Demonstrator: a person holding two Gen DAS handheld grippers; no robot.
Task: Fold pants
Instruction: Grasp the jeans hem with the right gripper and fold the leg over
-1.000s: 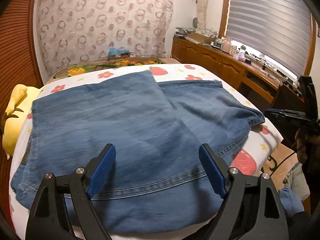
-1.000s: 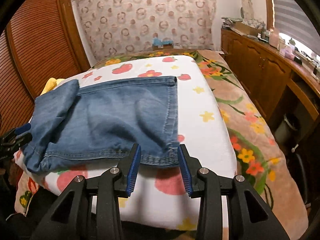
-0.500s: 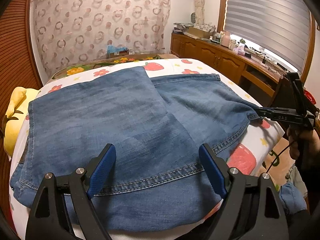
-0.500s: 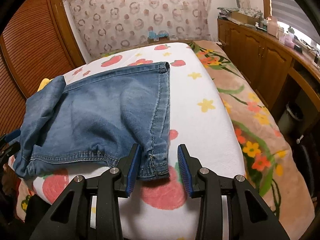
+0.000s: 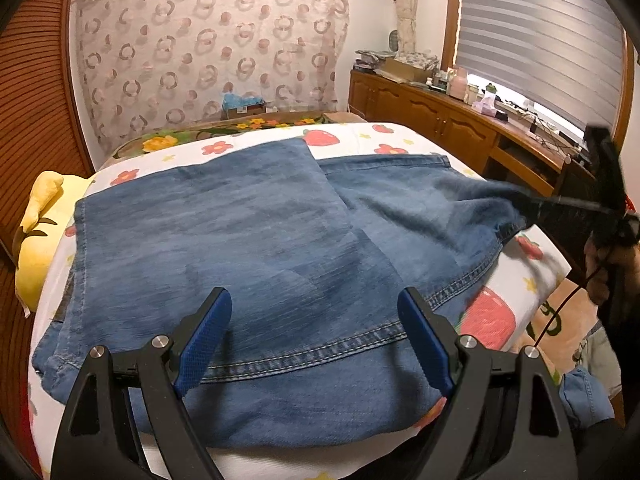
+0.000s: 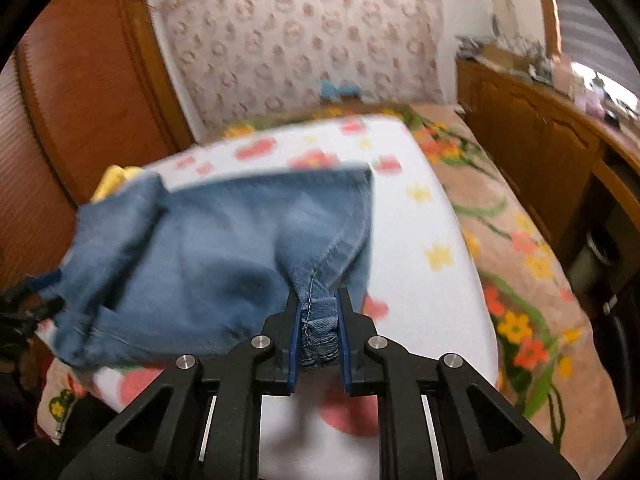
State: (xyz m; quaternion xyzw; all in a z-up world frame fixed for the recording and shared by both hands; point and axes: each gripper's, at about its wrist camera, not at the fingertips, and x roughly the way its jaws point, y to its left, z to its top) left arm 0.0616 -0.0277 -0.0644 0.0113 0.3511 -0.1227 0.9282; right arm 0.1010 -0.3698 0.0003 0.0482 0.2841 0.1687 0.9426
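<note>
Over the bed, right hand-held gripper is closing, pinching the jeans hem; left hand-held gripper spread wide.

Pants flat on bed, cabinet rightward

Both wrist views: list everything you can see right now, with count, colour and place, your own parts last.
jeans: one, blue denim, spread on the bed, hem corner lifted at right
bed cover: one, white with red strawberries and flowers, under the jeans
blanket: one, tan floral, beside the cover
plush toy: one, yellow, left bed edge
curtain: one, pale with ring pattern, back wall
cabinet: one, brown wood, right wall, cluttered top
blind: one, grey, window
left tongs: black, blue pads, open above the jeans
right tongs: black, blue pads, closing on the hem corner
</note>
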